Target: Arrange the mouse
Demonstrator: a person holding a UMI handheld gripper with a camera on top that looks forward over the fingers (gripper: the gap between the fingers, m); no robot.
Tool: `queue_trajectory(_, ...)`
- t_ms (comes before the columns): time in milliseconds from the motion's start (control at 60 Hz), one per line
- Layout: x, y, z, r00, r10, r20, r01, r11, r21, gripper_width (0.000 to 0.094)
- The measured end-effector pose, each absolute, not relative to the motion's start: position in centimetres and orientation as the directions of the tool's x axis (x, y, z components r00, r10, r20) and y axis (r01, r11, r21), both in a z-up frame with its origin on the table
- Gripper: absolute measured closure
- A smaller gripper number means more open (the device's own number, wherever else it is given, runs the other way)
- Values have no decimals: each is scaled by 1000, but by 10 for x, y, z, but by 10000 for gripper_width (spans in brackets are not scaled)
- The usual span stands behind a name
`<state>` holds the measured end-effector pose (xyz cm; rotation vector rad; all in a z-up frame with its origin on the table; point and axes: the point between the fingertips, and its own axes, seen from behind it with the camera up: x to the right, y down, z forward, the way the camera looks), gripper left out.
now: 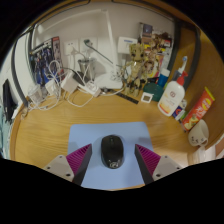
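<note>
Gripper [112, 163] open. Black mouse [112, 151] sits btwn fingers on light blue mousepad [105, 135], gaps both sides. Long axis runs fwd along fingers.

A single wide-angle camera rides on the gripper [112, 166] and looks forward along its two fingers, tilted down over the table [45, 128]. It sits close above a pale blue mat [95, 140], where a mouse [112, 151] lies near the lens between the fingers. Farther off, the view reaches the cluttered back of the table and the wall [105, 30].
</note>
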<state>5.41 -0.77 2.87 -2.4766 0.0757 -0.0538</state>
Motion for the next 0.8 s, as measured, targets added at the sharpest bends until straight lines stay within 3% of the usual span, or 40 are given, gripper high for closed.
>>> queue_trajectory(167, 52, -18, 112, 996, -91, 22, -51, -720, -692, 76)
queue_trajectory(467, 27, -24, 283, 998, -61, 24, -12, -523, -852, 72)
queue_trajectory(617, 15, -29, 329, 998, -53, 20, -6, -451, -892, 77)
queue_trajectory(800, 0, -39, 346, 998, -36, 43, 23, -434, -901, 78)
